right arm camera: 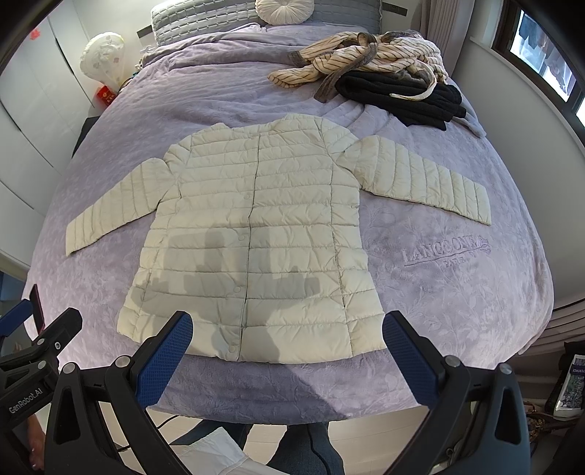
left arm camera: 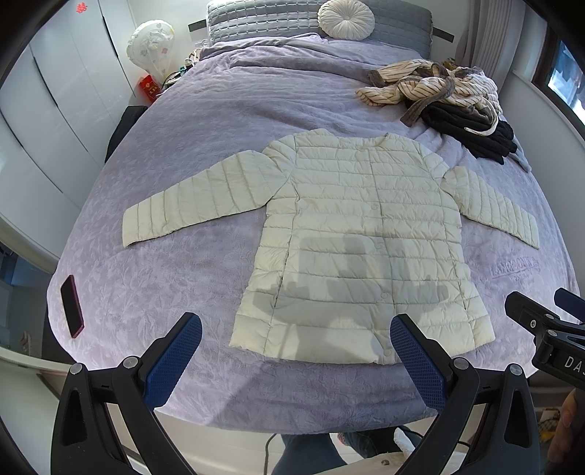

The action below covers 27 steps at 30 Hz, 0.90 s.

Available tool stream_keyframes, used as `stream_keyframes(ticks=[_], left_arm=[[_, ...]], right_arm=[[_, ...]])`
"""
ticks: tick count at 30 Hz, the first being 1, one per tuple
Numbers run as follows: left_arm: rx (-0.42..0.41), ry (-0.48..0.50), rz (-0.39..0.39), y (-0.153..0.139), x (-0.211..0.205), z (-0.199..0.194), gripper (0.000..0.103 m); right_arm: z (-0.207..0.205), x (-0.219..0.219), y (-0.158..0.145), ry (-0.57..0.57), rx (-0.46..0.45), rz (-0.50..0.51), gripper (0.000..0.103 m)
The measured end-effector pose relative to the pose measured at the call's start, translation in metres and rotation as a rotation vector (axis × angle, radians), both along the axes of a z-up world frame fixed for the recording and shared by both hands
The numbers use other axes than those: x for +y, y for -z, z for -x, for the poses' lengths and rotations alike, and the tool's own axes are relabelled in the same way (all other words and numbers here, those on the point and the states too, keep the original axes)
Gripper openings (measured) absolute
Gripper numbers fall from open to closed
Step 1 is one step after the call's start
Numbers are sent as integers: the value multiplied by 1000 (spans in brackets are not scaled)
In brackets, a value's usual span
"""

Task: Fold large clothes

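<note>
On the bed (left arm camera: 175,120), the jacket (left arm camera: 351,234) lies flat, unfolded. My left gripper (left arm camera: 296,360) and right gripper (right arm camera: 287,356) gape wide, empty. Next I'd pinch a sleeve (left arm camera: 190,204) inward.

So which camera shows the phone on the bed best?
The left wrist view: the dark red phone lies whole on the purple bedspread, left of the jacket. In the right wrist view only its top end shows, behind the left tool.

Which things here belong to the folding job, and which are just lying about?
Job: white jacket spread flat on the bed; both open tongs, left, right.
Lying about: clothes pile, phone, round cushion, red box.
</note>
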<state>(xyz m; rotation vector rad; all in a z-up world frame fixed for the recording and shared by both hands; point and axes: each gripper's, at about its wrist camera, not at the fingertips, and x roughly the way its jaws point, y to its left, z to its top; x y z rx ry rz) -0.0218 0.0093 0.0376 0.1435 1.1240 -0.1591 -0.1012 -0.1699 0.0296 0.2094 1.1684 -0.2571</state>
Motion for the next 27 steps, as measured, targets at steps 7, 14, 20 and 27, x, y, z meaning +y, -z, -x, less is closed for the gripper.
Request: stream_keyframes(ticks=[7,14,20,27], left_arm=[[0,1,0,0,0,0,103],[8,1,1,3,3,-1,103],[11,2,1,3,3,-2,103],[20,2,1,8,3,-4,103]], right_arm=[[-1,0,0,1,0,0,103],[-1,1,0,0,0,0,103],[-2,1,1,2,2,-1,103],[-1,2,2,3,8,-5,103]])
